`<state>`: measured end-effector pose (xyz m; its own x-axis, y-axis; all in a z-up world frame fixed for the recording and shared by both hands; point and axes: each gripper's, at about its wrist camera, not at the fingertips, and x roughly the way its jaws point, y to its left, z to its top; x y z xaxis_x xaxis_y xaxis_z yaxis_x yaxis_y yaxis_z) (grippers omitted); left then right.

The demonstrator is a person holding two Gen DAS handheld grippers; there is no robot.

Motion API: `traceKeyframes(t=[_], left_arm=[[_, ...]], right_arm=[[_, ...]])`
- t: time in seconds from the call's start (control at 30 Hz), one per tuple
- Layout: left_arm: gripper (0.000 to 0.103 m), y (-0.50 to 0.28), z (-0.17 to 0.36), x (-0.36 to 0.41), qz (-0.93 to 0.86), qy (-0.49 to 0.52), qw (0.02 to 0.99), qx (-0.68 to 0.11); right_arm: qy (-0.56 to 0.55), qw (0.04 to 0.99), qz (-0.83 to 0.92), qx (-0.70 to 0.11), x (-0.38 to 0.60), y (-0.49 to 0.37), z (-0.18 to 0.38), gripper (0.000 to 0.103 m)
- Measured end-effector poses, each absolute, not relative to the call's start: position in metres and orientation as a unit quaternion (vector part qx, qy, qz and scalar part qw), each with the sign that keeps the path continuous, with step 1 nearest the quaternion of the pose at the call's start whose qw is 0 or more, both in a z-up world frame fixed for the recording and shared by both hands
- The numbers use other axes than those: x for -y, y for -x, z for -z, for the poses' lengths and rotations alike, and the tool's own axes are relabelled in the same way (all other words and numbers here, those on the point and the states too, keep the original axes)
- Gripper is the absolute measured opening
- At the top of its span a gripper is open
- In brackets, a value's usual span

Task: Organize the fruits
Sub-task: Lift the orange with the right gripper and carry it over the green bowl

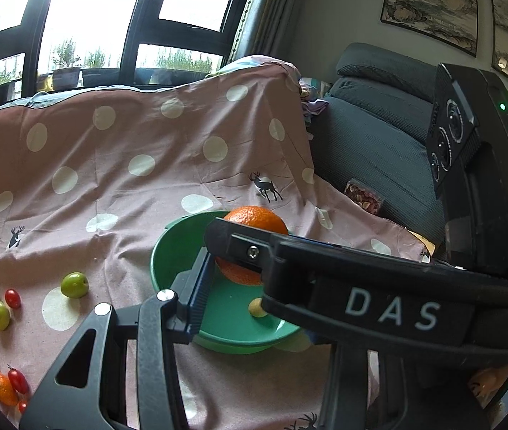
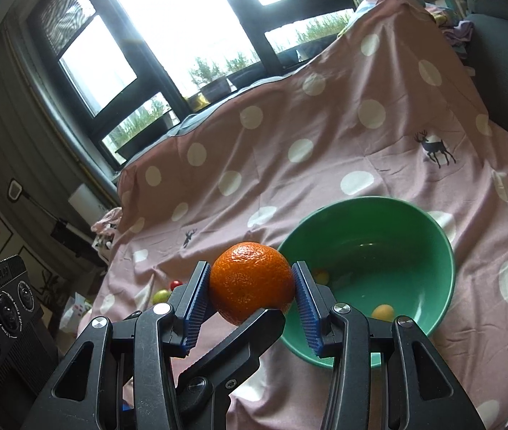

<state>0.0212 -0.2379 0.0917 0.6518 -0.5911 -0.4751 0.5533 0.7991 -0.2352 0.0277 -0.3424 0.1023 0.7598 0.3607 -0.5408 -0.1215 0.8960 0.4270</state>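
Your pink dotted sheet [image 2: 325, 136] carries the green bowl [image 2: 429, 236], its near rim cut off by gripper arms. Your right gripper [image 2: 252, 286] clamps the orange [image 2: 250, 281] just left of the bowl. In the left wrist view, your left gripper [image 1: 232, 272] also presses on it, w/ one finger hidden. Small yellow fruit [image 2: 383, 311] inside the bowl – type unclear.
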Motion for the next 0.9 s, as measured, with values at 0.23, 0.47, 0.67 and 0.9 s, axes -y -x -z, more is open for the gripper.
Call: traceKeyframes(t=[0.23, 0.47, 0.67, 0.9], left_arm=[[0.042, -0.038, -0.079, 0.259, 0.334, 0.033, 0.892, -0.301], [0.042, -0.051, -0.063, 0.274, 0.342, 0.04, 0.881, -0.325], [0.042, -0.063, -0.051, 0.285, 0.345, 0.04, 0.87, -0.349], [0.042, -0.071, -0.041, 0.285, 0.343, 0.049, 0.863, -0.368]], right_arm=[[-0.209, 0.911, -0.103, -0.34, 0.368, -0.037, -0.088, 0.048], [-0.226, 0.9, -0.085, -0.364, 0.385, -0.049, -0.072, 0.048], [-0.237, 0.889, -0.072, -0.385, 0.396, -0.058, -0.058, 0.048], [-0.244, 0.879, -0.066, -0.404, 0.401, -0.066, -0.045, 0.048]])
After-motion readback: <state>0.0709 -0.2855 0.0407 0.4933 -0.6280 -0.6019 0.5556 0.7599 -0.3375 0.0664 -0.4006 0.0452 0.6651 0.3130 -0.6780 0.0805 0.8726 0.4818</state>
